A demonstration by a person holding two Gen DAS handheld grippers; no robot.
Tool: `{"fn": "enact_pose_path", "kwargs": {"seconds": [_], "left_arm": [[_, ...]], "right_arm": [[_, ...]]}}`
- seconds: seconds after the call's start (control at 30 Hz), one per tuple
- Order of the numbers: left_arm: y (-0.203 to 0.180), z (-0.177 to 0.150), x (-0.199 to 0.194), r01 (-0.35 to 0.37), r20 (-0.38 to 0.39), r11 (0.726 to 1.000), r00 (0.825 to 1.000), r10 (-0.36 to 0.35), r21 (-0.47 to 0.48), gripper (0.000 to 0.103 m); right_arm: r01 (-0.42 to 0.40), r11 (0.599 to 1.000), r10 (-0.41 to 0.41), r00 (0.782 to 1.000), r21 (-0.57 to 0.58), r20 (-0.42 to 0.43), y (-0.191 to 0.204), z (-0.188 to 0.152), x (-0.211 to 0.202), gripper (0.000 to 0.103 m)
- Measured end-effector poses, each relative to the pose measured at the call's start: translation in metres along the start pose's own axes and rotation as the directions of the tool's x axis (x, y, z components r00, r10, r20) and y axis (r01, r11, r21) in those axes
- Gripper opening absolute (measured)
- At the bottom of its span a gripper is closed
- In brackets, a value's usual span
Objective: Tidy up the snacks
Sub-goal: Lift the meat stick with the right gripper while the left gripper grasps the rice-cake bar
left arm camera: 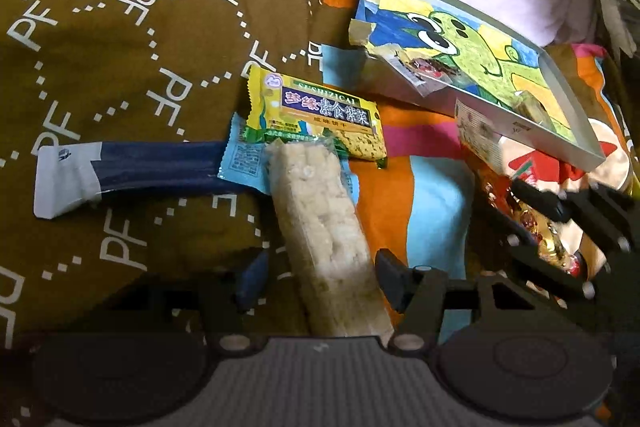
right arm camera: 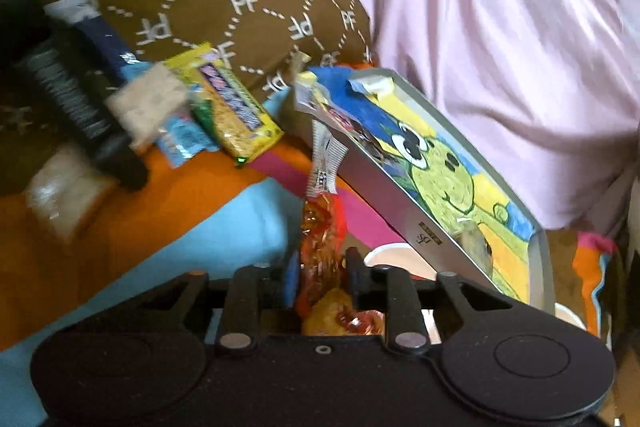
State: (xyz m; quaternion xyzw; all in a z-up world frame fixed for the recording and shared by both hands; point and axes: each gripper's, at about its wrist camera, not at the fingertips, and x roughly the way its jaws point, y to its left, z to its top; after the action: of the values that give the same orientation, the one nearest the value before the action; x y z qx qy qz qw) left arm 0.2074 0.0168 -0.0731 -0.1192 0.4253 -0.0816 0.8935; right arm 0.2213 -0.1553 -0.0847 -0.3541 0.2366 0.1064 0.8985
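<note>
My left gripper (left arm camera: 318, 277) straddles a pale rice-crisp bar (left arm camera: 326, 239) in a clear wrapper; its jaws stand a little off the bar's sides. A yellow seaweed-cracker pack (left arm camera: 320, 115) and a dark blue stick pack (left arm camera: 132, 169) lie just beyond. My right gripper (right arm camera: 320, 279) is shut on an orange-red snack packet (right arm camera: 322, 247), beside a grey tray (right arm camera: 380, 183) with a green cartoon drawing. In the left wrist view the right gripper (left arm camera: 560, 227) and tray (left arm camera: 576, 143) sit at the right. In the right wrist view the left gripper (right arm camera: 86, 115) holds around the bar (right arm camera: 146, 107).
Everything lies on a soft bed: a brown quilt with white PF letters (left arm camera: 120, 27), an orange, blue and pink sheet (left arm camera: 428, 187) and a pink blanket (right arm camera: 500, 47) behind the tray. A small snack (right arm camera: 474, 239) lies inside the tray.
</note>
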Motion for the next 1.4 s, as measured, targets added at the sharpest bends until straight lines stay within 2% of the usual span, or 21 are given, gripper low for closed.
{"fn": "enact_pose_path", "kwargs": {"seconds": [0.07,0.13,0.3,0.37,0.47,0.6,0.8,0.93,1.13,1.23,1.33,1.4], "left_arm": [[0.001,0.000,0.001,0.001,0.000,1.000,1.000,-0.001,-0.001,0.065],[0.001,0.000,0.001,0.001,0.000,1.000,1.000,-0.001,0.000,0.065],[0.000,0.000,0.001,-0.009,0.005,1.000,1.000,0.009,0.007,0.063],[-0.001,-0.001,0.000,-0.010,0.007,1.000,1.000,0.010,0.005,0.058],[-0.003,-0.002,-0.002,-0.010,0.014,1.000,1.000,0.010,0.007,0.050],[-0.005,-0.003,-0.004,-0.017,0.013,1.000,1.000,0.016,0.013,0.049],[-0.007,-0.005,-0.010,-0.007,-0.009,1.000,1.000,0.007,-0.002,0.048],[-0.016,-0.012,-0.015,-0.001,-0.020,1.000,1.000,0.002,0.029,0.047],[-0.021,-0.018,-0.014,-0.004,-0.029,0.998,1.000,0.005,0.059,0.046],[-0.021,-0.018,-0.013,-0.001,-0.030,0.998,1.000,0.003,0.058,0.046],[-0.022,-0.018,-0.011,0.001,-0.031,0.998,1.000,0.001,0.062,0.046],[-0.023,-0.018,-0.010,0.003,-0.029,0.998,1.000,-0.001,0.068,0.046]], "right_arm": [[-0.030,0.999,0.031,0.999,0.020,-0.039,-0.002,0.000,0.013,0.034],[-0.053,0.998,0.055,0.997,0.037,-0.051,-0.003,0.000,0.018,0.033],[-0.039,0.998,0.042,0.998,0.057,-0.046,0.002,-0.005,0.004,0.022],[-0.038,0.996,0.041,0.998,0.082,-0.041,-0.001,-0.005,-0.002,0.018],[-0.066,0.985,0.075,0.996,0.162,-0.051,-0.011,-0.003,-0.010,0.017],[-0.128,0.943,0.150,0.988,0.308,-0.047,-0.027,-0.004,-0.025,0.017],[-0.216,0.838,0.274,0.961,0.501,-0.043,-0.044,-0.009,-0.050,0.015],[-0.237,0.771,0.324,0.945,0.591,-0.045,-0.052,-0.016,-0.055,0.015],[-0.217,0.698,0.340,0.939,0.682,-0.049,-0.064,-0.032,-0.041,0.016],[-0.218,0.688,0.359,0.931,0.692,-0.063,-0.060,-0.038,-0.032,0.018],[-0.231,0.699,0.374,0.925,0.677,-0.071,-0.048,-0.042,-0.026,0.022],[-0.231,0.713,0.366,0.928,0.662,-0.071,-0.041,-0.042,-0.025,0.022]]}}
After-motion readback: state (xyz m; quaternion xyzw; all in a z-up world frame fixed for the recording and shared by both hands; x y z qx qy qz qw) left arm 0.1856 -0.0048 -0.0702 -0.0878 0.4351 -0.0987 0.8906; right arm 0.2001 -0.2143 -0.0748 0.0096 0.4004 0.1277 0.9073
